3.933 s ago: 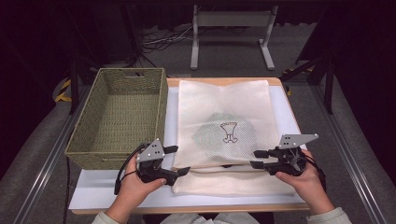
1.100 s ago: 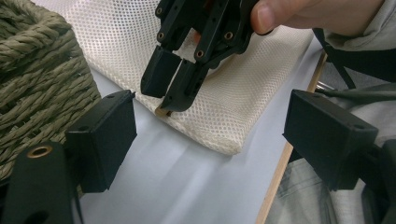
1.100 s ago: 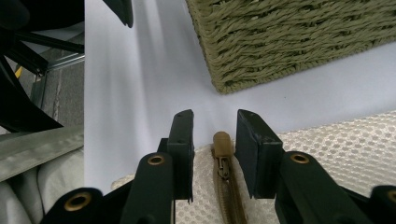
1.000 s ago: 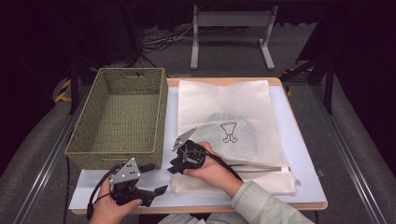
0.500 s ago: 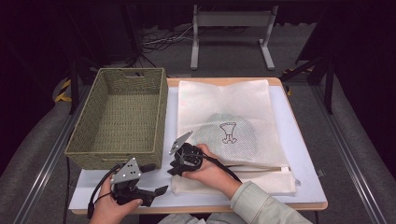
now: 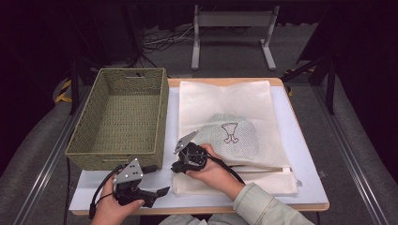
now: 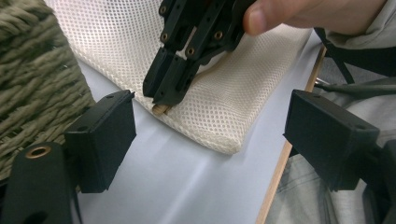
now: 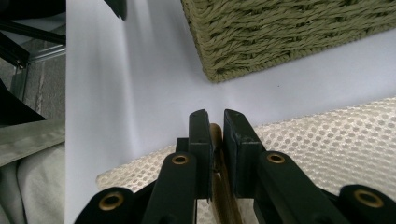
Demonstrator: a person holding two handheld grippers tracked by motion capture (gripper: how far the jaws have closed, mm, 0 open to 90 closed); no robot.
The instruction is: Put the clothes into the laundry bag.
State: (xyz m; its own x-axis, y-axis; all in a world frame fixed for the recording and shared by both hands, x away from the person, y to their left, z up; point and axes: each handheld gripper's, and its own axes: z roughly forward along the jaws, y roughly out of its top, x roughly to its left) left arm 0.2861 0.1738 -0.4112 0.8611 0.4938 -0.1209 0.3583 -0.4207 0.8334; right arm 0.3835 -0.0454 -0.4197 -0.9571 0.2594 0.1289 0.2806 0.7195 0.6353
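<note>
- Two black two-jaw grippers work at one table: the right gripper, held in the person's right hand, has its jaws pressed almost together on a thin wooden rod, a tan stick whose rounded end pokes out just past the jaw tips in the left gripper view.
- Left gripper, held in the left hand near the table's front left corner, stands with its jaws wide apart and nothing between them; it hovers over the bare white table top, just beside the bag's corner.
- One mesh bag of cream netting with a honeycomb weave lies flat along the middle of the table, from the far edge to the front edge; a round grey-green shape shows through the net, and a small outline drawing is printed over it.
- The wooden rod sits at the bag's front left corner, near the table's front edge; the high view shows a thin tan line running rightward along the bag's front part, toward the right edge.
- One rectangular woven basket of olive-green cord stands on the table's left side, its right wall just beside the bag.
- One table carries everything: a white sheet over a wooden board with a pale wood rim.
</note>
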